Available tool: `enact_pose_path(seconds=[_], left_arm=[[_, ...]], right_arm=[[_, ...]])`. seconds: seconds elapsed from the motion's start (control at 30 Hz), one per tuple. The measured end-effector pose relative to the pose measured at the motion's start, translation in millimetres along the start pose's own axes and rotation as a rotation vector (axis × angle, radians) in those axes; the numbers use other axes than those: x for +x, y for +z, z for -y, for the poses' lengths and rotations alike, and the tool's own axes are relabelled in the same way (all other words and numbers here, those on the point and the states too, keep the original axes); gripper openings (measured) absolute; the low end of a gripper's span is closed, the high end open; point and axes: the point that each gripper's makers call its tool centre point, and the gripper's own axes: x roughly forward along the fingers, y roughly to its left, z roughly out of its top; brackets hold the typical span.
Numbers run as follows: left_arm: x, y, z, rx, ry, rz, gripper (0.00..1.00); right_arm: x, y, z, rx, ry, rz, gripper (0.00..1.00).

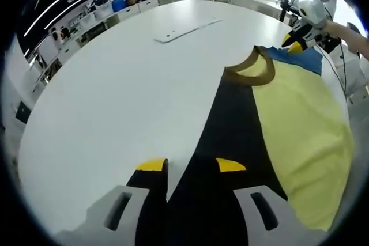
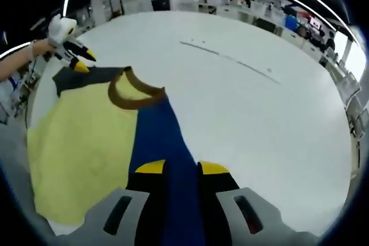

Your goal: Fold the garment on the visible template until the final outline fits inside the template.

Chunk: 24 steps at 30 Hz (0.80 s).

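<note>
Ahead of the jaws, the soft matt cloth shirt [image 1: 300,125] lies on a smooth, faintly glossy white table [image 1: 115,102].

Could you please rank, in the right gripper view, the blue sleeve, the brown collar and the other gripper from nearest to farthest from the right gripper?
1. Blue sleeve: running between the right gripper jaws.
2. Brown collar: ahead, slightly left.
3. Other gripper: far left, at the garment's dark corner.

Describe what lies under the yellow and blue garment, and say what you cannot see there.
The garment lies flat on the white table, which shows bare around it. Both grippers, left and right, pinch its dark side panels. Whatever lies beneath the cloth, any template included, is covered.
</note>
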Motion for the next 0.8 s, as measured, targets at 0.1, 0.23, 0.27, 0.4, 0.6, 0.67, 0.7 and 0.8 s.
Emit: enact_pose_path(seconds=[0.1,0.23,0.27,0.4,0.6,0.67,0.7,0.8], left_arm=[[1.0,1.3,4.0,0.001,-0.016,0.0,0.23],[1.7,2.7,2.8,0.001,-0.008,-0.004,0.23],[1.6,2.4,3.7,-0.003,-0.012,-0.006,0.22],[1.8,2.3,15.9,0.019,-0.043,-0.009,0.11],[1.9,2.0,13.5,0.006,-0.05,-0.018,0.1],[2.1,1.8,15.0,0.003,-0.057,-0.019,0.08],[2.1,1.6,16.5,-0.002,-0.062,-0.022,0.06],[2.9,1.9,18.6,-0.005,-0.065,-0.026,0.0]], right_arm=[[3.1,-2.2,-0.4,-0.002,0.002,-0.011,0.21],[4.4,0.2,-1.8,-0.01,0.0,-0.008,0.2],[4.6,0.2,-2.0,-0.009,-0.002,-0.01,0.2],[4.4,-0.3,-3.4,-0.037,-0.01,-0.016,0.19],[4.7,-0.2,-5.3,-0.042,-0.001,-0.02,0.14],[4.5,-0.8,-5.6,-0.036,0.001,-0.023,0.11],[4.3,-1.3,-5.7,-0.035,0.001,-0.024,0.09],[4.3,-1.8,-6.1,-0.017,0.002,-0.026,0.07]])
